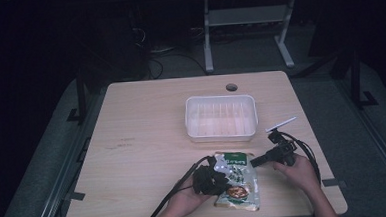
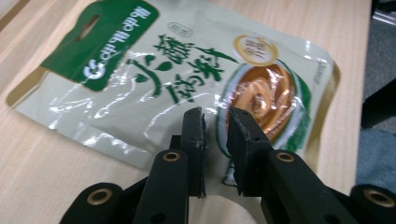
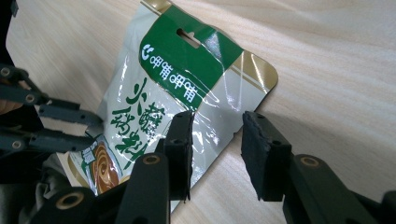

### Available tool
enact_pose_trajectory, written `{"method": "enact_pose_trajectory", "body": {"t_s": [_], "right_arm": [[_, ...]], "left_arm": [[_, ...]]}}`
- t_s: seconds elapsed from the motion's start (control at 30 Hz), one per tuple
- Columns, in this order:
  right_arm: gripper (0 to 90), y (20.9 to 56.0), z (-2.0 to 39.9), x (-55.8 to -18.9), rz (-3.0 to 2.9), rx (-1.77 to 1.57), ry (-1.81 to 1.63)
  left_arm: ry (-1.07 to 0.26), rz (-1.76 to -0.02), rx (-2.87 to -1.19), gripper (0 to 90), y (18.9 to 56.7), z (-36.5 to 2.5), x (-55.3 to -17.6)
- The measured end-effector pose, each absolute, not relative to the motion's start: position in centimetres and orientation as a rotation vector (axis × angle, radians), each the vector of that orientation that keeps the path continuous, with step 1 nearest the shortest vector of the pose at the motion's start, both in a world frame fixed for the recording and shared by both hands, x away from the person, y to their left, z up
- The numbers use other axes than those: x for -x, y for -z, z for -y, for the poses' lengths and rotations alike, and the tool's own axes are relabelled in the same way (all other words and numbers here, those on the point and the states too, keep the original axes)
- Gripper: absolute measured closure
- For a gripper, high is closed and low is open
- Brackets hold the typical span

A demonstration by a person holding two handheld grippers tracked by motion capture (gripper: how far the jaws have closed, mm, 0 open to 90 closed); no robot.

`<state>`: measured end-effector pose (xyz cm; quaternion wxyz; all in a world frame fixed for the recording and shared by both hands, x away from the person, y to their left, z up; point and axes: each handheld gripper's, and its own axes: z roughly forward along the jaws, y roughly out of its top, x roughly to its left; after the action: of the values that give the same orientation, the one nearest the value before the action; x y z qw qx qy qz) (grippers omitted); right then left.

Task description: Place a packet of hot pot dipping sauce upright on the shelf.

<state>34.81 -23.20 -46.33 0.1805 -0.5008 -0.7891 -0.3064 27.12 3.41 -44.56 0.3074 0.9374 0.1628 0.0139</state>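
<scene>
The left tongs hang over the snack pouch, a little apart, pinching nothing. The right tongs are spread at its edge. The pouch lies flat on the worktop, near the white tray. It looks light, soft and slippery, so grab the stiff green top.
</scene>
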Motion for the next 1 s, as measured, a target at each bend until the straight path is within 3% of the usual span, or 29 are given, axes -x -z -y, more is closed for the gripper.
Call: {"method": "enact_pose_trajectory", "body": {"t_s": [0.13,0.33,1.0], "right_arm": [[63.3,46.35,23.39,-34.83,2.209,1.423,0.854],[63.2,46.39,23.49,-34.89,2.192,1.436,0.851],[63.2,46.65,23.34,-34.90,2.141,1.424,0.852]], "left_arm": [[-0.071,-0.457,-2.480,71.5,44.43,-3.34,-27.52],[-0.079,-0.474,-2.496,77.6,44.73,-3.09,-27.82],[-0.069,-0.476,-2.512,82.8,45.20,-2.96,-28.15]]}}
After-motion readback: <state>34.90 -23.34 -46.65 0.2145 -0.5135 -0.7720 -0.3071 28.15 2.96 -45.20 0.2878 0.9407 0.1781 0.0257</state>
